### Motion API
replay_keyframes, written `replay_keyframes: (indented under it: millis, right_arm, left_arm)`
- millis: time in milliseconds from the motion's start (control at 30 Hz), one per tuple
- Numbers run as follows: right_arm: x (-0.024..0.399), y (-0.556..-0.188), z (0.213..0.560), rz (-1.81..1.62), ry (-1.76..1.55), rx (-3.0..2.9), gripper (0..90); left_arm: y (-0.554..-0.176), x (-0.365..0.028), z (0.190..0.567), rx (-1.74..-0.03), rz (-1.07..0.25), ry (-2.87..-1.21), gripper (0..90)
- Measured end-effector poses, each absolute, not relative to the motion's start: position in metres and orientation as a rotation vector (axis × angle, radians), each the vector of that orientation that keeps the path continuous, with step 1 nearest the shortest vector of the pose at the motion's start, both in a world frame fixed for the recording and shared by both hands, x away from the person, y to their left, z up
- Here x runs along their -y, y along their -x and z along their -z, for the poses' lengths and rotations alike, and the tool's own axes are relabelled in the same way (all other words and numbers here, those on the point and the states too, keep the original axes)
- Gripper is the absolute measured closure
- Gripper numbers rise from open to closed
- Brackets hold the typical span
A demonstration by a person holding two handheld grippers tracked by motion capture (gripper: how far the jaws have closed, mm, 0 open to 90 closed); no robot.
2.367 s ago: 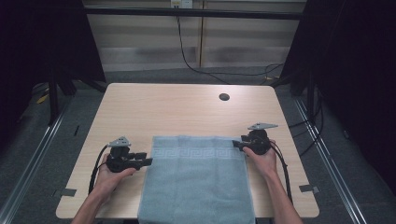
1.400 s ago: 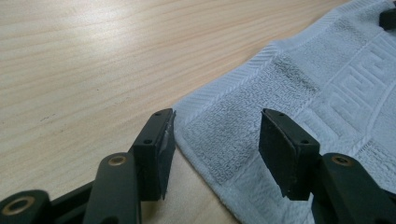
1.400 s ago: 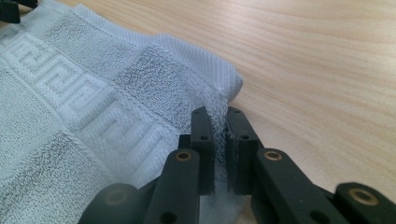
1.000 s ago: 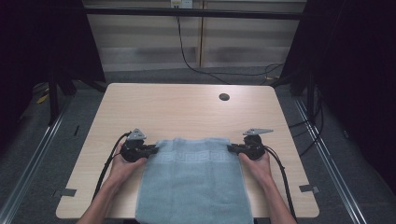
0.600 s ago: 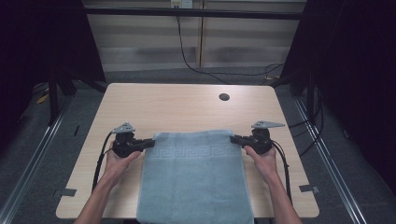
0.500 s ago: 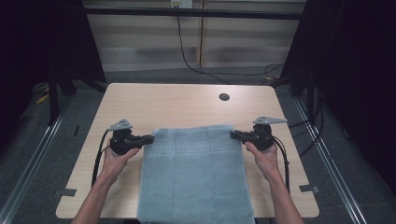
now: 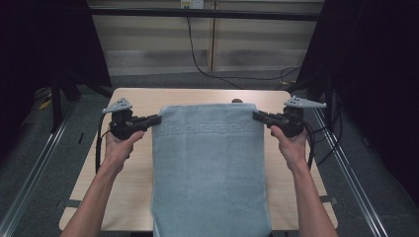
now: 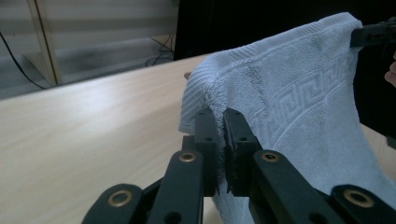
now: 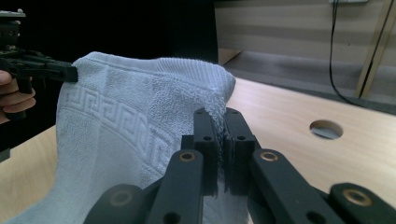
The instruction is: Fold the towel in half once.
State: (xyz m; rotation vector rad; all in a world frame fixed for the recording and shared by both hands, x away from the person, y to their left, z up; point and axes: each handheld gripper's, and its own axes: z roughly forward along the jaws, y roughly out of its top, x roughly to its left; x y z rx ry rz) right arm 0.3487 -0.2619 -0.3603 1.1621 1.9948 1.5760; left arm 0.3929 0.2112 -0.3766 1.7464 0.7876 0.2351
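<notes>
- The left gripper (image 7: 157,120) and the right gripper (image 7: 257,116), low at the towel's far corners a moment ago, now stand higher and farther up the high view.
- The towel (image 7: 210,168), which lay flat on the table (image 7: 131,98), now hangs between them, its far edge lifted and stretched taut.
- The raised edge now partly covers the table's hole (image 9: 326,129).
- Both forearms reach farther forward.
</notes>
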Motion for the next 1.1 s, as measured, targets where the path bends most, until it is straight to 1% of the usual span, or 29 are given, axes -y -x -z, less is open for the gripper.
replay_keyframes:
  millis: [233,467,533,600,733,833,1000,1067,1100]
  right_arm:
    - [0.264,-0.361,0.328,-1.591,-1.112,-1.969,86.4]
    - [0.262,-0.386,0.302,-1.542,-1.121,-1.977,86.6]
    - [0.261,-0.391,0.296,-1.551,-1.129,-1.965,86.6]
    - [0.26,-0.393,0.297,-1.601,-1.128,-1.953,86.6]
    - [0.251,-0.382,0.309,-1.596,-1.095,-2.001,86.6]
    - [0.251,-0.368,0.318,-1.624,-1.091,-2.034,86.5]
    - [0.255,-0.33,0.335,-1.62,-1.076,-2.077,86.6]
    - [0.258,-0.315,0.342,-1.615,-1.083,-2.088,86.6]
    - [0.26,-0.308,0.346,-1.629,-1.087,-2.086,86.5]
  left_arm:
    - [-0.408,-0.213,0.352,-0.79,-0.27,-1.715,85.5]
    - [-0.423,-0.212,0.328,-0.795,-0.303,-1.69,85.5]
    - [-0.425,-0.212,0.32,-0.793,-0.298,-1.667,85.5]
    - [-0.421,-0.209,0.318,-0.774,-0.314,-1.679,85.5]
    - [-0.409,-0.205,0.327,-0.741,-0.313,-1.723,85.5]
    - [-0.394,-0.209,0.337,-0.733,-0.299,-1.724,85.4]
    - [-0.361,-0.221,0.35,-0.72,-0.282,-1.756,85.3]
    - [-0.349,-0.225,0.359,-0.727,-0.241,-1.747,85.3]
    - [-0.342,-0.226,0.363,-0.728,-0.253,-1.764,85.3]
